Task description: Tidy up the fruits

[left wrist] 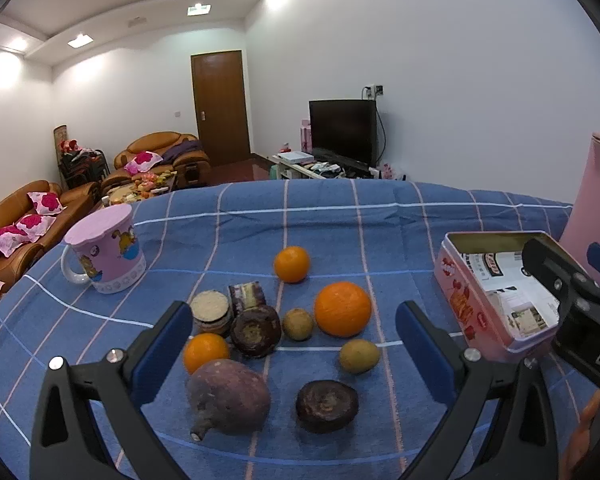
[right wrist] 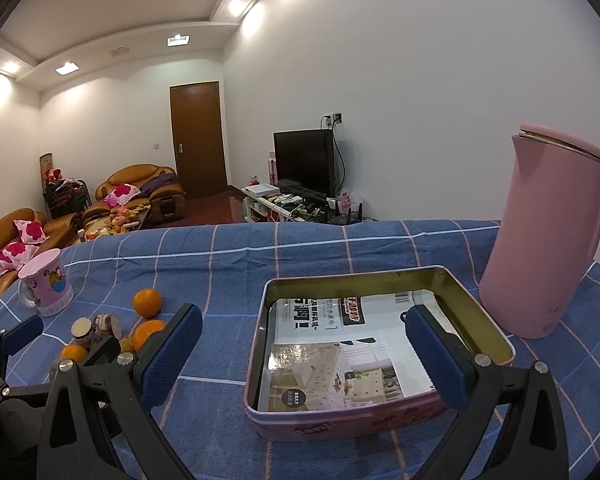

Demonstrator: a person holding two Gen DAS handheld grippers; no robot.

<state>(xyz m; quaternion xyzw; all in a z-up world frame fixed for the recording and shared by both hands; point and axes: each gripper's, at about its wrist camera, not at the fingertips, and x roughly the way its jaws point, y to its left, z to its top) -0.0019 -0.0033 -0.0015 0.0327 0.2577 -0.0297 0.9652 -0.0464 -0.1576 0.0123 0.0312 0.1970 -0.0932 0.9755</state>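
Fruits [left wrist: 342, 309] lie loose on the blue checked cloth [left wrist: 260, 224] over the surface, oranges, small brown ones and dark purple ones bunched together. My left hand-held gripper [left wrist: 294, 334] hangs above them, fingers spread, gripping nothing. My right hand-held gripper [right wrist: 304, 342] hangs spread and empty over the open pink tin [right wrist: 340, 426], beside the pink jug [right wrist: 548, 240].

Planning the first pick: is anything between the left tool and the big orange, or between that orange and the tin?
Nothing visible. The left tool hangs open above the fruit; only bare cloth separates the big orange from the open tin, beneath the right tool.
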